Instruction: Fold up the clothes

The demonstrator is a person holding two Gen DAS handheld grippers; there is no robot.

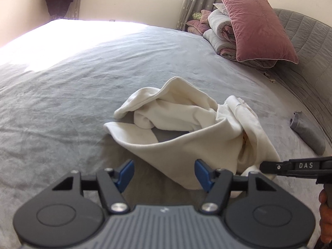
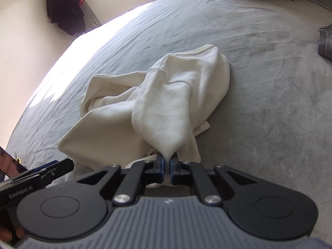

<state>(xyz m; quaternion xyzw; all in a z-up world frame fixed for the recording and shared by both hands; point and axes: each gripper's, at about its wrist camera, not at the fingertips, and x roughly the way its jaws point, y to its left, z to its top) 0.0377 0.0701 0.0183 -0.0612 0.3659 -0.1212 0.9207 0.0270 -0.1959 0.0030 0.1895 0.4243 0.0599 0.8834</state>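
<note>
A cream-white garment (image 1: 186, 128) lies crumpled on the grey bed sheet (image 1: 62, 103). My left gripper (image 1: 164, 174) is open, its blue pads just short of the garment's near hem, holding nothing. In the right wrist view my right gripper (image 2: 167, 166) is shut on a pinched fold of the garment (image 2: 166, 103), which rises taut from the bed to the pads. The right gripper (image 1: 267, 167) also enters the left wrist view from the right edge, against the garment's near corner. The left gripper's fingers (image 2: 51, 170) show at the lower left of the right wrist view.
A pink pillow (image 1: 257, 27) leans on folded grey quilts (image 1: 222, 35) by the padded headboard (image 1: 307, 47). A small grey cloth item (image 1: 307, 130) lies near the bed's right side. Dark clothes (image 2: 66, 6) hang on the wall by the window. Sunlight washes out the bed's far left.
</note>
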